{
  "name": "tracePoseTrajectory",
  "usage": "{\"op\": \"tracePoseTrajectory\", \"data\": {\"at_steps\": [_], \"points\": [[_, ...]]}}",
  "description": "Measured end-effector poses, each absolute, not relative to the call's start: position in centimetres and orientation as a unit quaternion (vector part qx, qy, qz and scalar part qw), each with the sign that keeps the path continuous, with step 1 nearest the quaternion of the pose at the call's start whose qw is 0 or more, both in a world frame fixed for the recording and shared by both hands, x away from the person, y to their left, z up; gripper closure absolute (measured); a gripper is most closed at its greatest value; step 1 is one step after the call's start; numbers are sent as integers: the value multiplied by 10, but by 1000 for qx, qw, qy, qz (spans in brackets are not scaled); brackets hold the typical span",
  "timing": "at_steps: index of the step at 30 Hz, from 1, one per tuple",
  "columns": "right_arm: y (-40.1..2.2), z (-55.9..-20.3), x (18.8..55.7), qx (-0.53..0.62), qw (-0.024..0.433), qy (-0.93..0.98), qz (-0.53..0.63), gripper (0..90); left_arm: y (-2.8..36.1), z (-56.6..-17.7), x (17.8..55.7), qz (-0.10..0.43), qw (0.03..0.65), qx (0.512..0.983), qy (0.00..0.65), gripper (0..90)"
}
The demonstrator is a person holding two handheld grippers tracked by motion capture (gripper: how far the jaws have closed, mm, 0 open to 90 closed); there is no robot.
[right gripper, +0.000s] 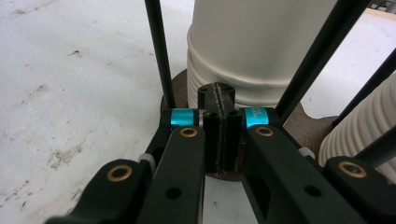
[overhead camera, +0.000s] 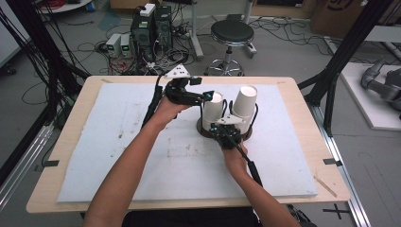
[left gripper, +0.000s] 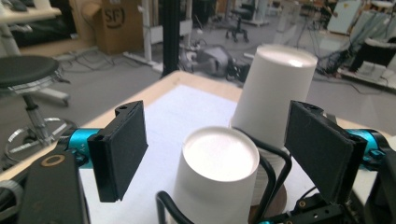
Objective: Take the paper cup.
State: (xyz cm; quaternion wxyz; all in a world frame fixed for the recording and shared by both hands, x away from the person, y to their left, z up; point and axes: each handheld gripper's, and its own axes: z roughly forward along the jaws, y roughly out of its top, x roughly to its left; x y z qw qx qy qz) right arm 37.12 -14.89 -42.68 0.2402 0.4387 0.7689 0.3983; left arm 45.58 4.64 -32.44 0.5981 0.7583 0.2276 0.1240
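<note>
Left gripper view: the near cup stack [left gripper: 217, 179] in the holder [right gripper: 308, 126] is straddled by the open left gripper [left gripper: 224, 154]; the holder, pinned by the closed right gripper [right gripper: 219, 135], could be tipped if the stack jams.

I see a white foam mat [overhead camera: 142, 156] covering most of the pale wooden table [overhead camera: 66, 142], faintly stained near its middle. Strips of black tape [overhead camera: 49, 163] sit at the table's left and right edges. Beyond the far edge, a round black-cushioned stool on a chrome base [overhead camera: 231, 34] stands on the grey floor, and left of it I make out black computer towers [overhead camera: 151, 28] amid tangled cables. A brown cardboard box [left gripper: 116, 23] rests farther off. Black frame posts [overhead camera: 347, 47] rise by the table's far right corner.
</note>
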Motion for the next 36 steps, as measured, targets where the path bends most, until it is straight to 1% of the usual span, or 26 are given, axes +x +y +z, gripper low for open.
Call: {"op": "tracePoseTrajectory", "data": {"at_steps": [7, 16, 18, 19, 36], "points": [[-149, -427, 371, 438, 241, 769, 399, 900, 29, -340, 460, 110, 583, 773, 224, 211], [-150, -427, 372, 438, 239, 770, 398, 900, 20, -354, 464, 117, 557, 790, 229, 214], [-150, -427, 372, 438, 239, 770, 398, 900, 19, -355, 463, 119, 557, 791, 222, 275], [-150, -427, 372, 439, 239, 770, 397, 900, 19, -356, 463, 120, 554, 794, 218, 322], [-150, -427, 371, 436, 238, 772, 397, 900, 21, -353, 462, 121, 547, 800, 213, 343]]}}
